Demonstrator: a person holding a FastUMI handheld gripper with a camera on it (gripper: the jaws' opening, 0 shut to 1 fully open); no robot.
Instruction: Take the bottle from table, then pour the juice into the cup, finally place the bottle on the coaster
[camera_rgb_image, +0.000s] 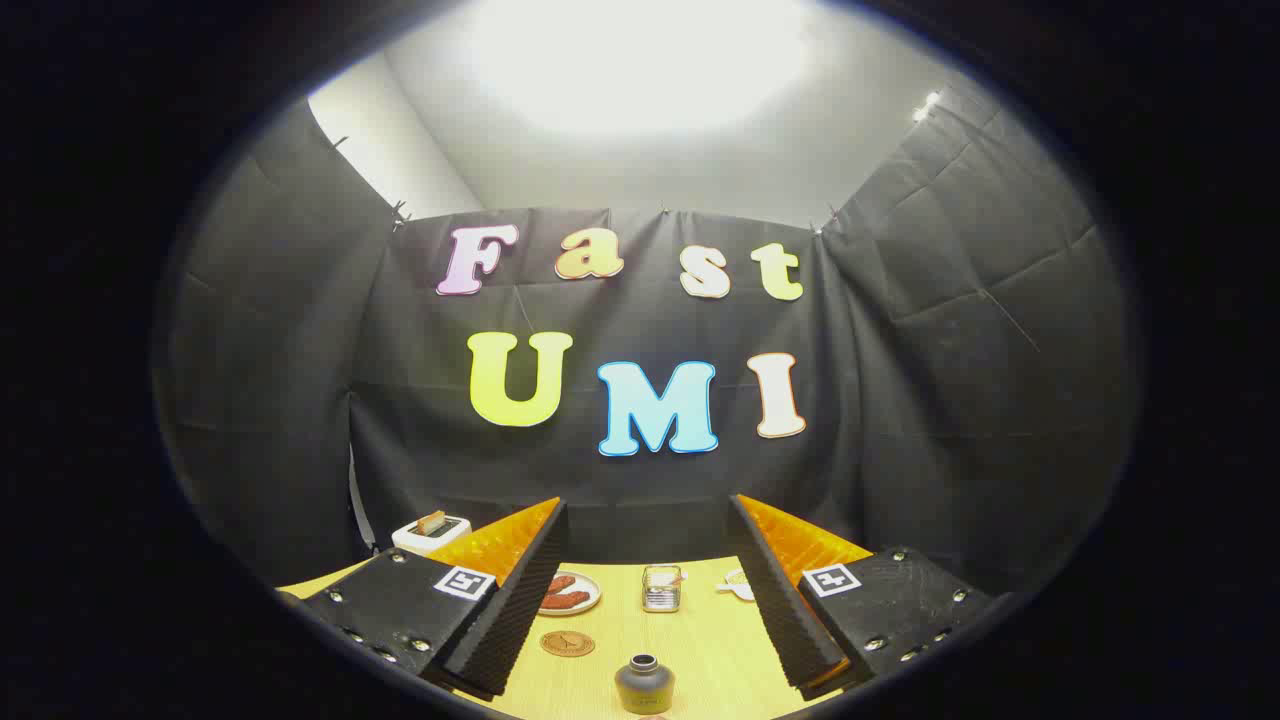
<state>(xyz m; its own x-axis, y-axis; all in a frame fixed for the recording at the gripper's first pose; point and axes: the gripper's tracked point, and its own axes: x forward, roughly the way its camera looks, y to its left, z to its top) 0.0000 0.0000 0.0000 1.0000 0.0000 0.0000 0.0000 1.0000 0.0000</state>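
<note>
A small dark grey bottle (644, 684) with an open neck stands upright on the yellow table (700, 640), low down and between my fingers. My gripper (645, 590) is open and holds nothing. A round brown coaster (567, 643) lies on the table to the left of the bottle, close to my left finger (520, 590). Farther back, between the fingers, stands a clear glass cup (661, 588).
A plate with reddish sausages (570, 594) sits behind the coaster, partly hidden by my left finger. A white toaster with a slice of bread (431, 533) stands at the far left of the table. A small white object (738, 585) lies beside my right finger (785, 600).
</note>
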